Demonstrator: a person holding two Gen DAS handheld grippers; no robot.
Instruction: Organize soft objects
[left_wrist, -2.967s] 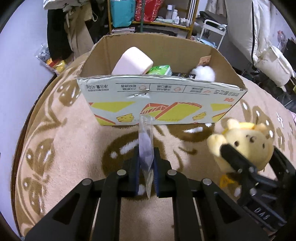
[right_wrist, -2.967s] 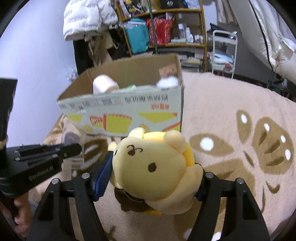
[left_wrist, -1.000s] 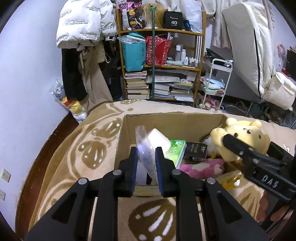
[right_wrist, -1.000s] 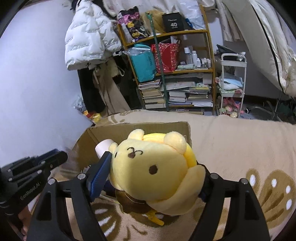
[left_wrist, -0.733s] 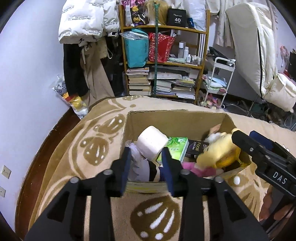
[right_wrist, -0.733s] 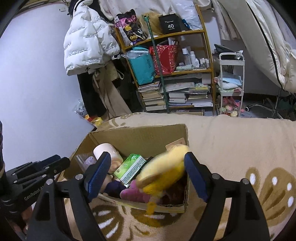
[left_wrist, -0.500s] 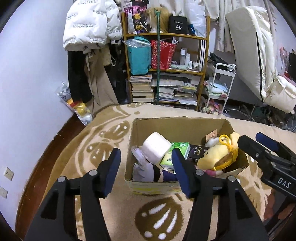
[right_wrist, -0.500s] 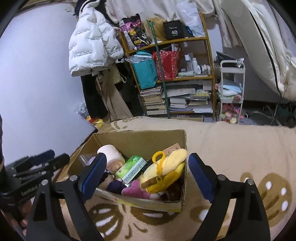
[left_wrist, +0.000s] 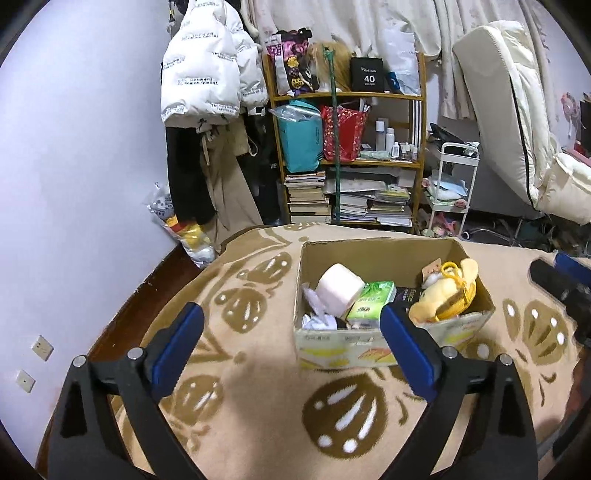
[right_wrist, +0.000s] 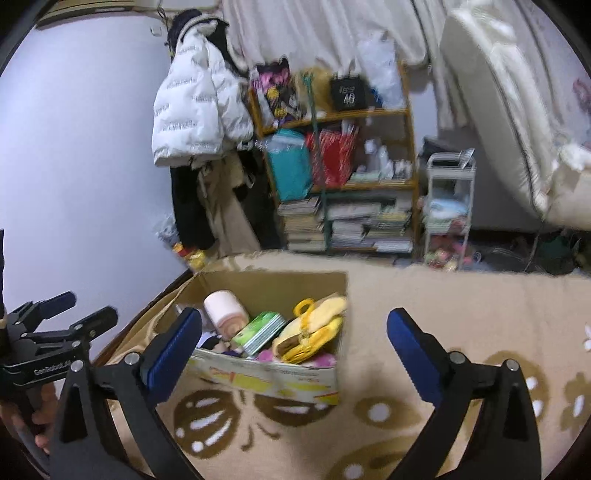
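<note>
An open cardboard box (left_wrist: 391, 254) stands on the rug. Inside it lie a yellow plush bear (left_wrist: 443, 295), a crumpled clear packet (left_wrist: 317, 314), a pale pink roll (left_wrist: 340, 288) and a green tissue pack (left_wrist: 369, 304). My left gripper (left_wrist: 290, 317) hovers in front of the box, jaws opening, nothing between them. My right gripper (right_wrist: 294, 317) is likewise back from the box (right_wrist: 273, 284), jaws opening and empty; the plush (right_wrist: 314, 332) lies upside down at the box's right end. Each gripper shows at the edge of the other's view.
The box sits on a beige rug with brown patterns (left_wrist: 258, 406). Behind it are a crowded bookshelf (left_wrist: 347, 155), a white trolley (left_wrist: 450, 184), hanging coats (left_wrist: 207, 70) and a leaning mattress (left_wrist: 509, 122). A hand (right_wrist: 22, 413) holds the left gripper.
The left gripper let the clear packet fall into the box and the right let go of the plush. Both spread wide and drew back and up from the box.
</note>
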